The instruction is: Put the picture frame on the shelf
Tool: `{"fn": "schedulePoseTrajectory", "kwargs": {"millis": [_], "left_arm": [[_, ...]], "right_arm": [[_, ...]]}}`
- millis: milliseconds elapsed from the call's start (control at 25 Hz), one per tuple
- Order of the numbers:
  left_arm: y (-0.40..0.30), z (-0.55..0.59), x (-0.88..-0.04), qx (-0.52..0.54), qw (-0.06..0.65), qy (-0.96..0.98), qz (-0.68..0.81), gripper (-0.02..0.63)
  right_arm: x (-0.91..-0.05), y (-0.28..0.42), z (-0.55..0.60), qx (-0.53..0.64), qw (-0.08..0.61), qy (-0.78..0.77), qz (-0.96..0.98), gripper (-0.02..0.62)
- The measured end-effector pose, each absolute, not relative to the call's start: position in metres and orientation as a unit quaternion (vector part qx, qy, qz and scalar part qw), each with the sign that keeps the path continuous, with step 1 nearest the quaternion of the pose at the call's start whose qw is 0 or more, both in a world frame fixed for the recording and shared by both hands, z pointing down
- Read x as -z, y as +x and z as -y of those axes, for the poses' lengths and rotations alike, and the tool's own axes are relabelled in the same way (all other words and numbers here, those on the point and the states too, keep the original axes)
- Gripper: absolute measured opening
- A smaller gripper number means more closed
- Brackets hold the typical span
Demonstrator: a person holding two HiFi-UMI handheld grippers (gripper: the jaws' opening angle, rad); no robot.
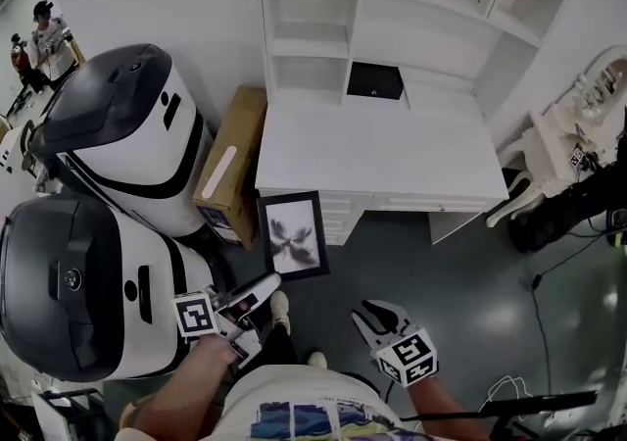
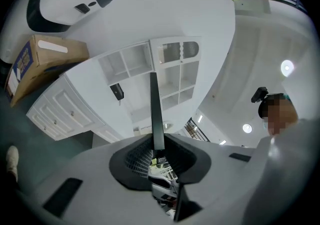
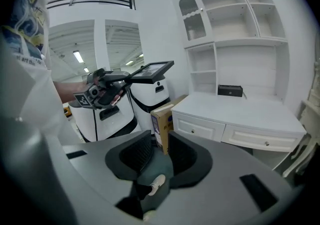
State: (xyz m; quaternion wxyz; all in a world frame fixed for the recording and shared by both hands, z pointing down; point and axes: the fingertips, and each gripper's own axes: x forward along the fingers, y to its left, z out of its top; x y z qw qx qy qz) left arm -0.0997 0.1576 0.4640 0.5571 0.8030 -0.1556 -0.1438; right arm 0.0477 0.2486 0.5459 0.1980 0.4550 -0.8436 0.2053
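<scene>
The black picture frame [image 1: 292,235], with a pale flower print, hangs over the grey floor just in front of the white desk [image 1: 372,150]. My left gripper [image 1: 266,284] is shut on its lower edge. In the left gripper view the frame [image 2: 155,109] stands edge-on between the pads, pointing at the white shelf unit [image 2: 150,69]. The right gripper view shows the frame [image 3: 152,70] held out level. My right gripper [image 1: 375,315] hovers low to the right, open with nothing in it [image 3: 156,151]. The shelf unit [image 1: 313,37] rises at the desk's back.
A small black box [image 1: 374,81] sits in the shelf's lower niche. A cardboard box [image 1: 233,165] leans left of the desk, beside two big white-and-black machines [image 1: 127,125]. A white ornate chair [image 1: 558,150] and floor cables [image 1: 549,272] lie right. A person [image 1: 47,37] stands far left.
</scene>
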Motion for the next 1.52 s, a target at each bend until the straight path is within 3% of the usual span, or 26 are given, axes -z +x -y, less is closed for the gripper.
{"fn": "schedulePoseTrajectory", "kwargs": {"millis": [400, 720, 1520], "left_arm": [[-0.088, 0.003, -0.452, 0.118, 0.560, 0.815, 0.091, 0.077], [-0.075, 0.107, -0.450, 0.103, 0.564, 0.815, 0.089, 0.077], [0.043, 0.363, -0.426, 0.117, 0.557, 0.809, 0.149, 0.077]], "right_arm": [[-0.518, 0.031, -0.104, -0.195, 0.200, 0.501, 0.819, 0.034], [-0.519, 0.019, -0.038, -0.207, 0.202, 0.489, 0.823, 0.028], [-0.526, 0.153, 0.141, -0.195, 0.205, 0.415, 0.865, 0.028]]}}
